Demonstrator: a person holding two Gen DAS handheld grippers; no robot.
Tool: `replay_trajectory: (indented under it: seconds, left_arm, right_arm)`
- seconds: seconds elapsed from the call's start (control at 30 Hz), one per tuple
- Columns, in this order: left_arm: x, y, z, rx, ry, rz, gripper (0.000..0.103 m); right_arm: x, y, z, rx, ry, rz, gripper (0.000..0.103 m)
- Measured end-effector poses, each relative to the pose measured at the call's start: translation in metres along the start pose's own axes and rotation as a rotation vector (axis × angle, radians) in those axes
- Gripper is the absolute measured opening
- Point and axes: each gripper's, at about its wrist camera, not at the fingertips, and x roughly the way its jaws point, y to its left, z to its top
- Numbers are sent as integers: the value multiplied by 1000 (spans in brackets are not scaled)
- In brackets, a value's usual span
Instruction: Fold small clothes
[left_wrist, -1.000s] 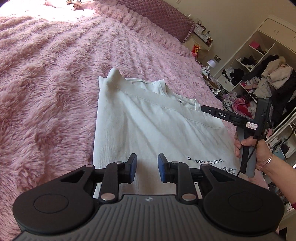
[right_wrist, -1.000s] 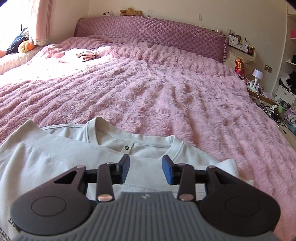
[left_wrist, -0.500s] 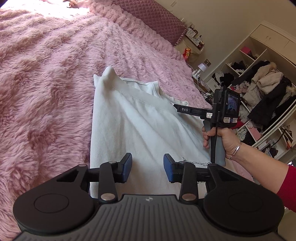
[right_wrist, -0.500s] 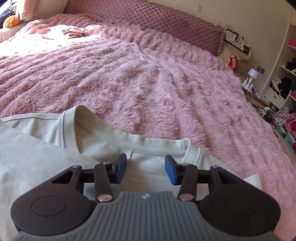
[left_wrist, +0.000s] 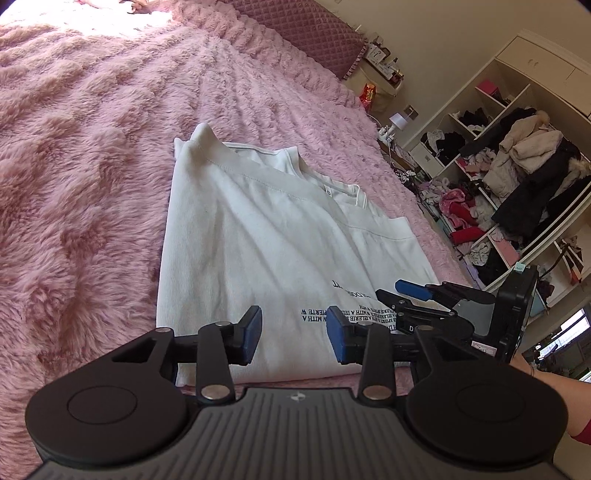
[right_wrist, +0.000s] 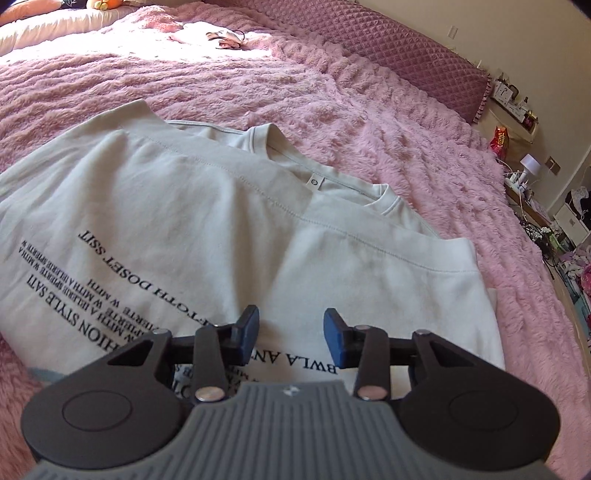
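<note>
A white T-shirt (left_wrist: 266, 236) with black printed text lies on the pink fluffy bed, both sleeves folded in over its body. It also shows in the right wrist view (right_wrist: 207, 229), collar at the far end. My left gripper (left_wrist: 293, 334) is open and empty, just above the shirt's near hem. My right gripper (right_wrist: 290, 334) is open and empty, over the printed lower part of the shirt. The right gripper also shows in the left wrist view (left_wrist: 397, 291), at the shirt's near right corner.
The pink fluffy blanket (left_wrist: 85, 166) covers the bed all around the shirt. A quilted headboard (right_wrist: 391, 48) stands at the far end. Small items (right_wrist: 221, 35) lie far up the bed. Open shelves with piled clothes (left_wrist: 517, 177) stand to the right, past the bed's edge.
My right gripper has drawn back from the collar to the shirt's lower printed part. My left gripper has pulled back a little toward the hem. Both stay open.
</note>
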Motion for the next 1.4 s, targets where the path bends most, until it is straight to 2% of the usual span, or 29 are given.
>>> replay_trajectory:
  seconds: [0.2,0.27,0.37,0.43,0.57,0.7,0.9,1.0,1.1,1.27,1.4]
  left_arm:
    - [-5,-12,-9,16,26,8,43]
    - [-5,-13,-12,19,29,13,45]
    - [-4,-10,-13,6,29,16,46]
    - [-3,-5,-11,-14,28,20,46]
    - [2,7,-9,-44,44,16,46]
    - [16,22,-11,-61,103,67,47]
    - [16,29,-13,-67,106,52,47]
    - [11,22,-10,-41,105,53,47]
    - [9,13,-8,9,109,81,47]
    - [-2,1,-5,70,89,116,49]
    - [-12,-5,3,134,72,164,52]
  right_arm:
    - [-40,12,-28,-2,18,30,33]
    - [-48,16,-35,4,42,64,33]
    - [-56,27,-47,-35,36,50,33]
    - [-56,30,-51,-61,33,43,33]
    - [-51,28,-51,-36,52,48,34]
    - [-48,28,-50,-42,53,40,35]
    - [-49,27,-46,-25,64,29,37]
    - [-63,24,-38,55,14,24,38]
    - [-83,36,-24,113,-51,80,39]
    - [-104,73,-3,119,-124,166,42]
    - [-109,100,10,109,-135,230,45]
